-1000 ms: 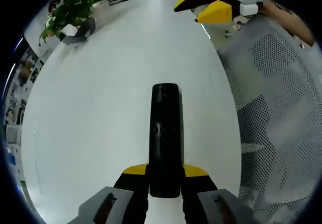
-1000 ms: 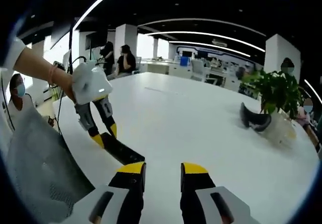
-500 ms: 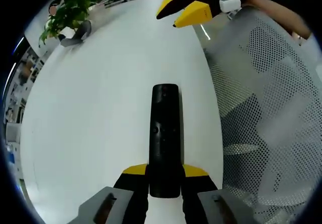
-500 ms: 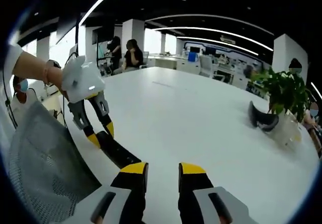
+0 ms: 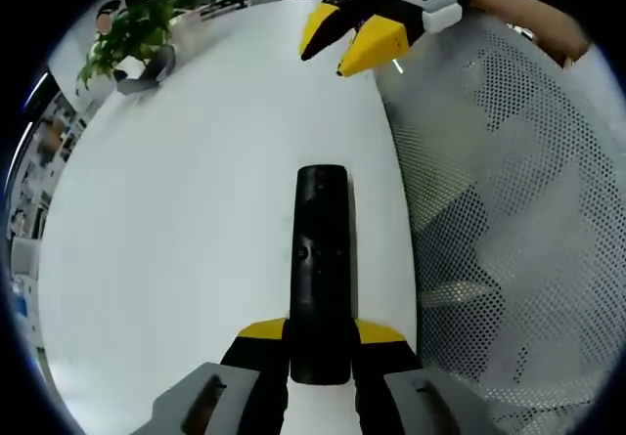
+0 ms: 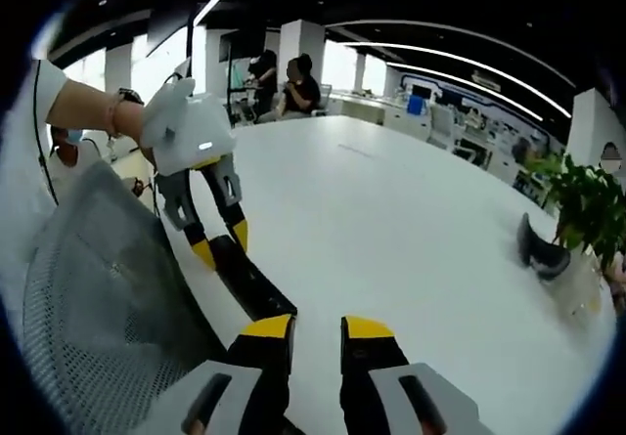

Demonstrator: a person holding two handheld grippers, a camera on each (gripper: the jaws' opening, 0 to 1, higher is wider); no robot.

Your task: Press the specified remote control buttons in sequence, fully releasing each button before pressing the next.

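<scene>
A long black remote (image 5: 321,259) lies lengthwise along the white table (image 5: 196,210), near its edge. My left gripper (image 5: 321,332) is shut on its near end, one yellow-tipped finger on each side. In the right gripper view the same remote (image 6: 250,283) runs from the left gripper (image 6: 217,239) down toward my right gripper (image 6: 305,327). The right gripper's jaws stand a narrow gap apart with nothing between them, just above the remote's free end. In the left gripper view the right gripper (image 5: 344,36) hangs over the table beyond the remote's far end.
A grey mesh chair back (image 5: 509,220) runs along the table edge beside the remote, also seen as a chair (image 6: 98,308). A potted plant (image 5: 127,24) and a dark curved object (image 6: 540,249) stand far across the table. People (image 6: 284,78) sit in the background.
The right gripper has come closer to the remote and the left gripper, and its jaws have narrowed slightly. The left gripper keeps its hold on the remote.
</scene>
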